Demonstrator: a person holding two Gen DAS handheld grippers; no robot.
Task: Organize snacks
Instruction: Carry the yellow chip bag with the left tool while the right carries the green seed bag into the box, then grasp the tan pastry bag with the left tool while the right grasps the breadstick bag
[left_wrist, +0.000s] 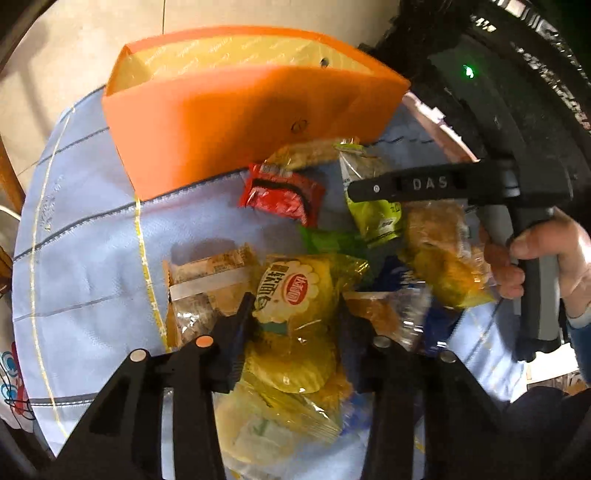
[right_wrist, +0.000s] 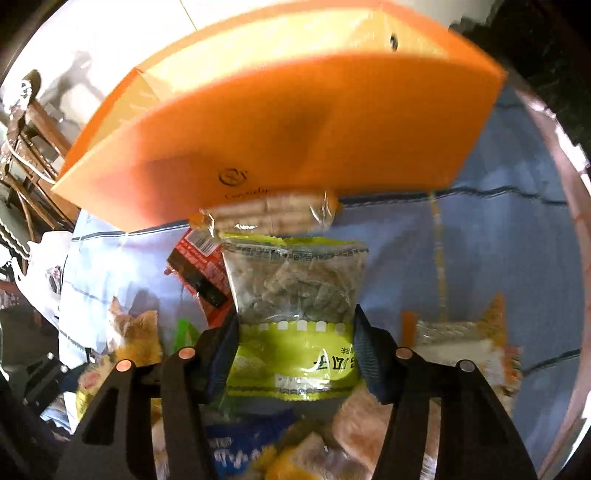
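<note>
A pile of snack packets lies on a pale blue cloth (left_wrist: 92, 258) in front of an open orange box (left_wrist: 236, 122). In the left wrist view my left gripper (left_wrist: 295, 314) points down into the pile. Its pads press the sides of a yellow crinkly packet (left_wrist: 295, 291) with a red round logo. In the right wrist view my right gripper (right_wrist: 295, 332) is shut on a green-and-clear packet (right_wrist: 295, 295), which is pinched at its waist. The same green packet (left_wrist: 373, 218) shows in the left view under a black finger marked DAS, with a hand (left_wrist: 546, 243) on the handle.
A red packet (left_wrist: 280, 192) lies just in front of the orange box (right_wrist: 295, 122). A clear biscuit packet (left_wrist: 207, 273) sits left of the yellow one, and a yellow bread packet (left_wrist: 443, 254) lies on the right. A biscuit roll (right_wrist: 266, 210) rests against the box wall. An orange-edged packet (right_wrist: 461, 343) lies to the right.
</note>
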